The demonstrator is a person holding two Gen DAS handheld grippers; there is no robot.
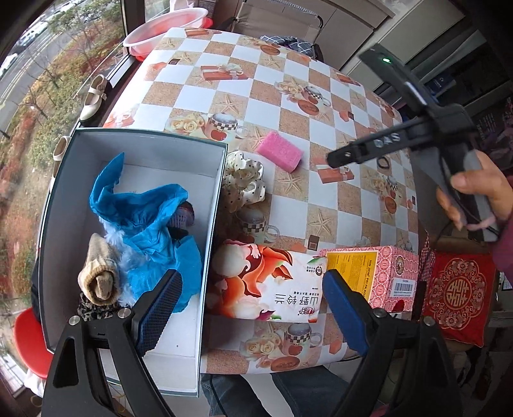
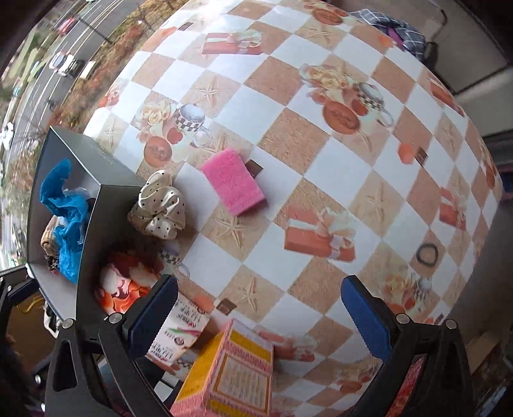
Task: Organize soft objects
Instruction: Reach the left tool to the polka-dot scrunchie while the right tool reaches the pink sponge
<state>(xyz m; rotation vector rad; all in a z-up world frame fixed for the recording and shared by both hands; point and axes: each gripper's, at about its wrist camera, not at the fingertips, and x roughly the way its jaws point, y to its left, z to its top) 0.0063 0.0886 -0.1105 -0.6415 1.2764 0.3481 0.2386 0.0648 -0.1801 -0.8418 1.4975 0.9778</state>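
A dark box with a white inside (image 1: 211,205) stands at the table's left. In it lie a blue cloth (image 1: 150,218), a beige sock (image 1: 99,276) and a leopard-print piece. My left gripper (image 1: 250,308) hangs open over the box's right wall and a flowery tissue pack (image 1: 272,282), with nothing between its fingers. A cream polka-dot scrunchie (image 2: 158,205) rests against the box's outer wall. A pink sponge (image 2: 234,181) lies just right of it. My right gripper (image 2: 259,317) points down, open and empty, above the table. A black hair tie (image 2: 426,253) lies far right.
A pink and yellow carton (image 2: 231,369) lies by the front edge under my right gripper. A pink basin (image 1: 166,29) and shoes (image 1: 93,96) sit beyond the table's left edge. A plaid cloth (image 1: 288,43) lies at the far edge, and a red cushion (image 1: 455,295) is at right.
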